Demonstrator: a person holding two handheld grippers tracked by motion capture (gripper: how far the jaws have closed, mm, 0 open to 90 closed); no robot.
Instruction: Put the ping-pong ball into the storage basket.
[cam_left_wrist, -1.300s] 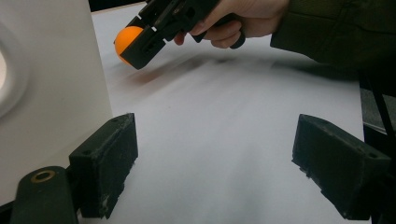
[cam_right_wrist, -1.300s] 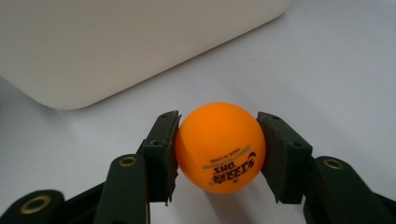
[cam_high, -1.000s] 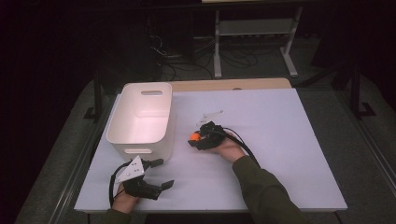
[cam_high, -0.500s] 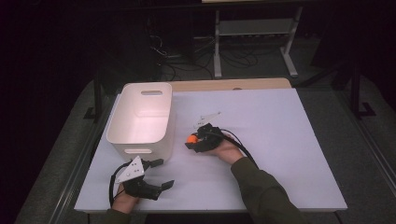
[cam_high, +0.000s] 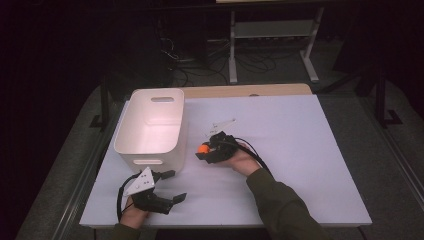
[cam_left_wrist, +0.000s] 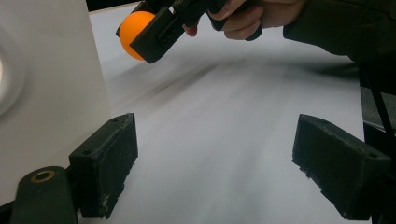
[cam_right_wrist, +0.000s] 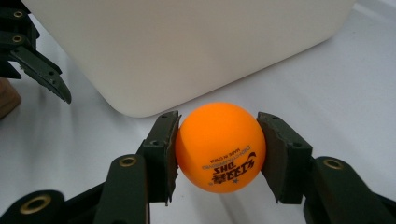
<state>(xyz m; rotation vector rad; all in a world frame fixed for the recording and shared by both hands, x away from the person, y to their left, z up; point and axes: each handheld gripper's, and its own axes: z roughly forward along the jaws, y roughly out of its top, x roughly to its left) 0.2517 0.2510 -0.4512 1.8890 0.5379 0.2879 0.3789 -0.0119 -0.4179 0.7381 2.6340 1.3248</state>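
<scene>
The right gripper clamps an orange ball between its two black pads, one pad pressing each side. The ball is smooth, matt and round, with small dark print on its lower half. It sits just beside the bin on that bin's right, near the middle of the white table; whether it rests on the surface or hangs a little above it is hard to tell from these angles.

The bin is white plastic, rectangular with rounded corners and a slot handle in its far wall, standing toward the table's left edge. The left gripper lies near the front edge, below the bin, its jaws spread wide with nothing between them; its pads are blocky, dark and scuffed.

The table top is flat, pale and plain. Its whole right half is open, and so is the strip along the front edge to the right of the left gripper.
</scene>
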